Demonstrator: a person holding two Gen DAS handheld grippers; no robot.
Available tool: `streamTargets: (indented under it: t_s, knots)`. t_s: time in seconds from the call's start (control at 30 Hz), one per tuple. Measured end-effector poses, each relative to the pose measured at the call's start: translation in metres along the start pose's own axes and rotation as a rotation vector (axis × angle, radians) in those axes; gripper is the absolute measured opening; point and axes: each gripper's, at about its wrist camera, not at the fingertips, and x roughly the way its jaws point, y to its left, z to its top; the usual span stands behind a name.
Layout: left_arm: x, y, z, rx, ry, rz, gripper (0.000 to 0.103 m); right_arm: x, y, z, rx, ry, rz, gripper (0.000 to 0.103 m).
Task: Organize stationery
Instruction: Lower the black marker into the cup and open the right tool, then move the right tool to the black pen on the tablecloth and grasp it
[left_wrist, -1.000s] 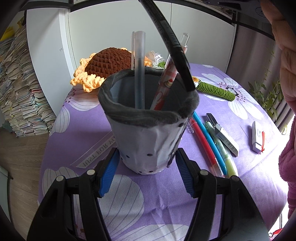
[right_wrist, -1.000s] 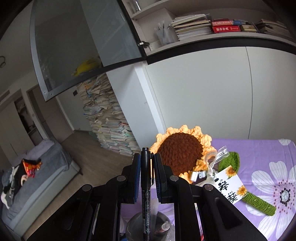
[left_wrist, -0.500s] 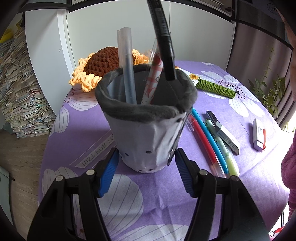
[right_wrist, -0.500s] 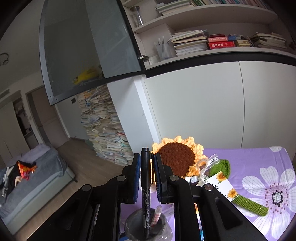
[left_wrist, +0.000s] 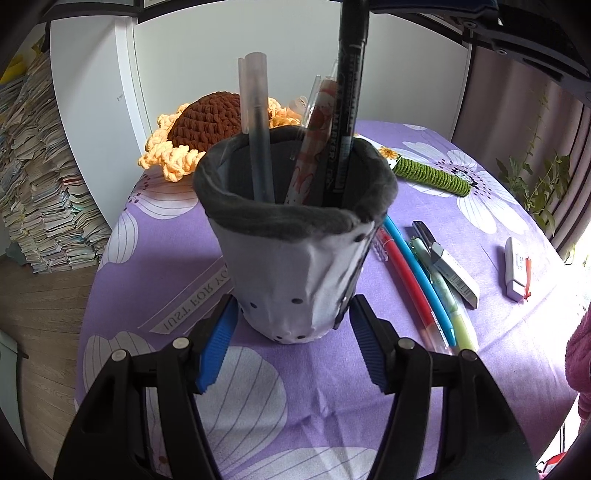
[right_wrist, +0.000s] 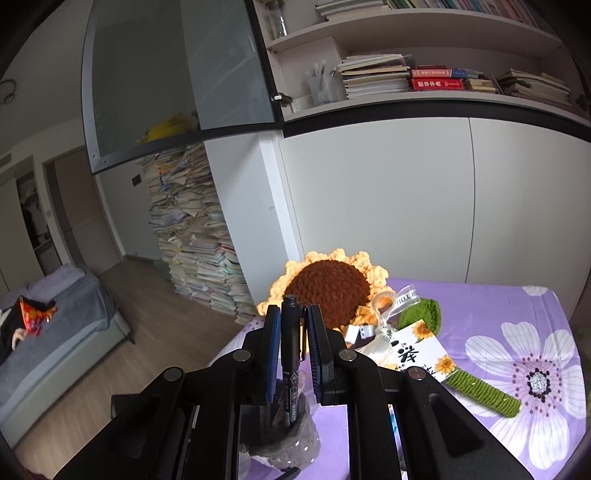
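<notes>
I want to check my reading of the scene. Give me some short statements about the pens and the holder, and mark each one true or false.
1. The right hand-held gripper is shut on the black marker. True.
2. The marker's lower end is inside the grey pen holder. True.
3. The pen holder lies on its side. False: it stands upright, gripped by the left hand-held gripper.
4. The red pen is in the holder. False: it lies on the purple tablecloth beside it.

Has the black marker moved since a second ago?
Yes. The black marker swung from a slant to nearly upright and sank deeper behind the pen holder's rim.
</notes>
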Motion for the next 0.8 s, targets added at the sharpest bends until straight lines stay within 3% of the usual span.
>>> streamTargets:
  t_s: [0.27,0.5,0.6,0.8]
  knots:
    - [-0.001,0.002,0.0,0.0,-0.002,0.004,0.061,-0.005,-0.011,-0.019,0.072,0.186,0.028,0.015]
    - [-0.002,0.004,0.001,-0.009,-0.002,0.003,0.061,-0.016,-0.021,-0.023,0.097,0.267,-0.015,0.017]
    - [-0.002,0.004,0.001,-0.011,-0.005,0.002,0.061,-0.022,-0.032,-0.032,0.109,0.311,-0.079,0.019]
    - [-0.003,0.002,0.001,-0.006,-0.011,0.002,0.06,-0.005,-0.053,-0.072,0.091,0.493,-0.23,0.019]
